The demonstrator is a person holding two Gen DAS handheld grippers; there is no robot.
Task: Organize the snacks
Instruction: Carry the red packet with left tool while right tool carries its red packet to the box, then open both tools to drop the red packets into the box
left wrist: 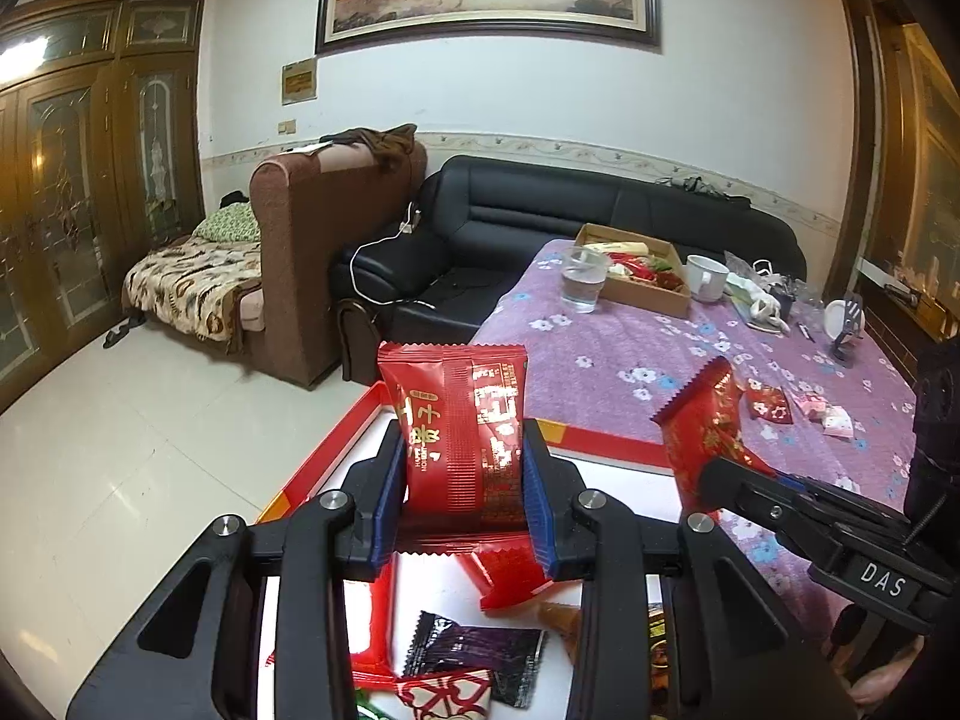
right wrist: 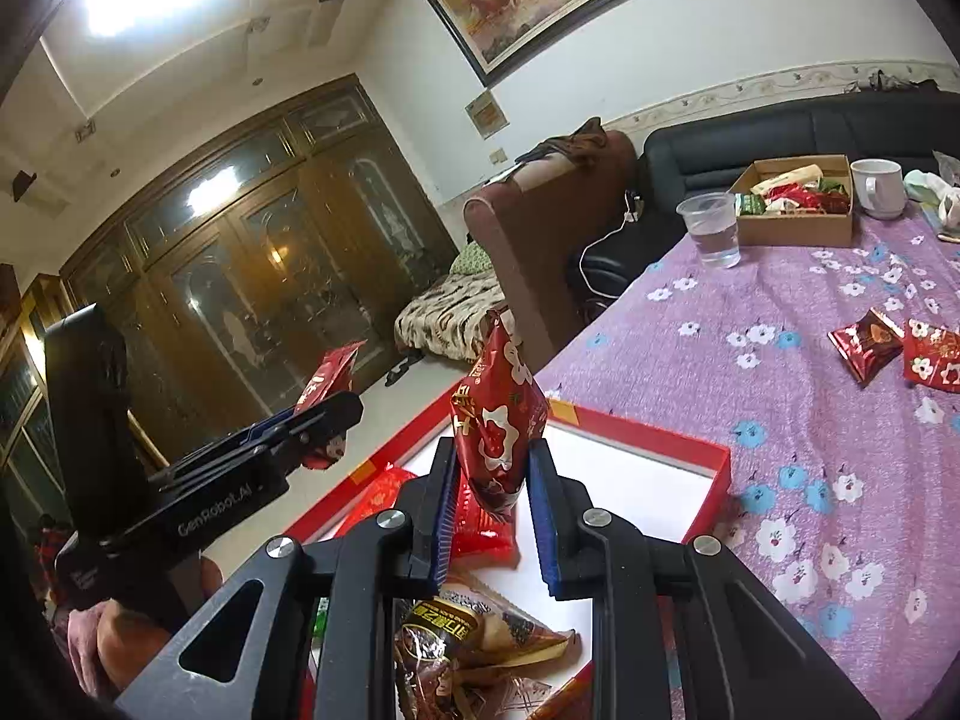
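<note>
My left gripper [left wrist: 465, 480] is shut on a red snack packet with gold print [left wrist: 459, 426] and holds it upright above the red-rimmed white box [left wrist: 606, 438]. My right gripper [right wrist: 489, 498] is shut on a red packet with white flower shapes [right wrist: 498, 420], also above the box [right wrist: 714, 468]. Each gripper shows in the other's view: the right one [left wrist: 714, 474] with its packet [left wrist: 708, 414], the left one [right wrist: 324, 420] with its packet [right wrist: 330, 372]. Several wrapped snacks lie in the box, among them a black packet [left wrist: 480, 654] and a brown one [right wrist: 456, 642].
Loose red and pink snacks [right wrist: 867, 345] [left wrist: 831, 414] lie on the purple flowered tablecloth [right wrist: 780, 300]. Farther back stand a cardboard box of snacks [right wrist: 792, 201], a plastic cup of water [right wrist: 711, 228] and a white mug [right wrist: 879, 189]. A black sofa [left wrist: 540, 210] is behind the table.
</note>
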